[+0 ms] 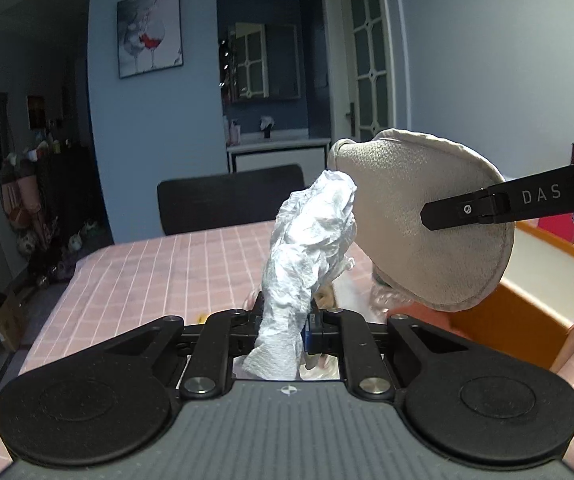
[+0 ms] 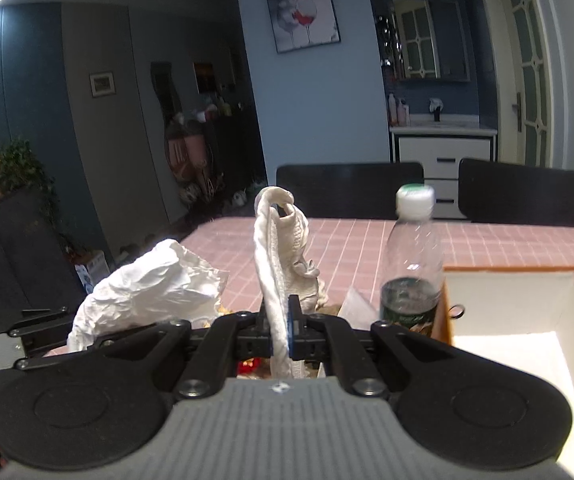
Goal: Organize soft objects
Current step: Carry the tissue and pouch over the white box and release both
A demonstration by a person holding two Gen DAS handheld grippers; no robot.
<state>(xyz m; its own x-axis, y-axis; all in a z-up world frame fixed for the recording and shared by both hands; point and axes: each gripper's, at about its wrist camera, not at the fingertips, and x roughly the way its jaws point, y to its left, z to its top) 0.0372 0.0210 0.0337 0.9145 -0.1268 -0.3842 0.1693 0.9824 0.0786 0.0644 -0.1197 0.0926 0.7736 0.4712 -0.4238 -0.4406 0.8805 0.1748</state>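
My left gripper (image 1: 283, 324) is shut on a crumpled white paper towel (image 1: 311, 248) that stands up between its jaws above the pink checked table (image 1: 159, 280). My right gripper (image 2: 281, 328) is shut on a beige cloth pad (image 2: 283, 248), held edge-on and upright. In the left wrist view the same beige pad (image 1: 419, 216) shows as a round disc at right, with one right gripper finger (image 1: 487, 204) across it. The white towel (image 2: 147, 292) and part of the left gripper appear at left in the right wrist view.
An orange box with a white inside (image 2: 567, 284) stands on the table at right; it also shows in the left wrist view (image 1: 527, 320). A clear plastic bottle (image 2: 413, 256) stands beside the box. Small clutter lies under the grippers. Black chairs (image 2: 351, 188) stand behind the table.
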